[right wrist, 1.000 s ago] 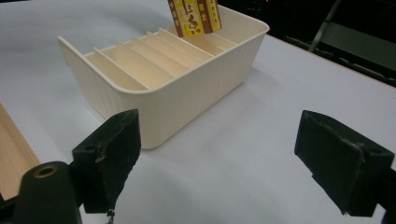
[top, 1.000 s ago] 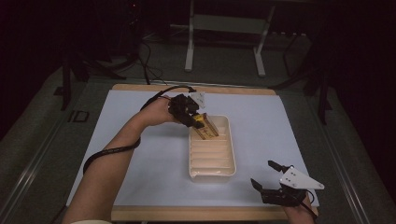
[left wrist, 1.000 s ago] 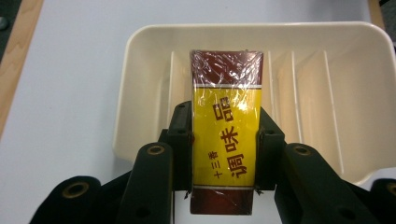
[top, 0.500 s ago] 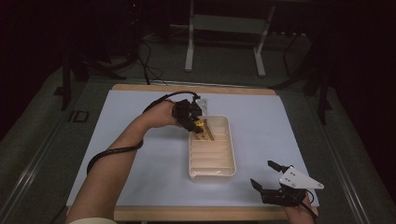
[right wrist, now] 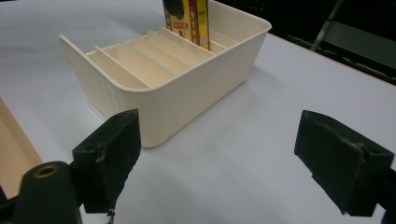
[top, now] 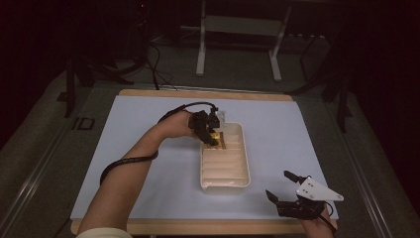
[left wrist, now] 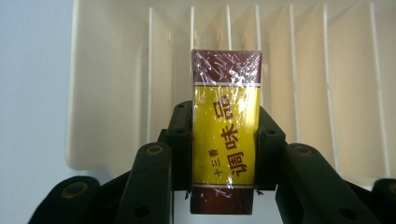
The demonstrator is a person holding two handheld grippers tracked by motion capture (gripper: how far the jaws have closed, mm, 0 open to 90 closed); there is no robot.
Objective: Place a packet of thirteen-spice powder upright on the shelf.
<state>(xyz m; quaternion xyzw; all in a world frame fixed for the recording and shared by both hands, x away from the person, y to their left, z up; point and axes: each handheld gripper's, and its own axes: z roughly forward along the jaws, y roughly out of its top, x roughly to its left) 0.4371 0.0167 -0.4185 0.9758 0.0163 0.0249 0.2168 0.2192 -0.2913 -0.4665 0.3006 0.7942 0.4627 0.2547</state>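
Observation:
A cream slotted bin [top: 225,168] sits mid-table on the white mat, divided by thin ribs [left wrist: 322,93]. My left gripper [top: 212,135] is shut on a yellow and maroon wrapped seasoning box [left wrist: 226,135], holding it upright over the bin's far slots; its pads [left wrist: 181,140] press both narrow sides. The box [right wrist: 187,21] dips into a far slot of the bin [right wrist: 187,88] in the right gripper view. My right gripper [top: 287,191] rests open near the table's front right corner, with nothing between its jaws [right wrist: 231,158].
The white mat [top: 138,148] covers a wooden table whose front edge [top: 208,227] runs along the bottom. A cable [top: 124,161] loops from the left gripper across the forearm. Dark floor and a metal stand [top: 237,29] lie beyond the table.
The left gripper has carried the box down and toward the bin's far slots. The right gripper has stayed put.

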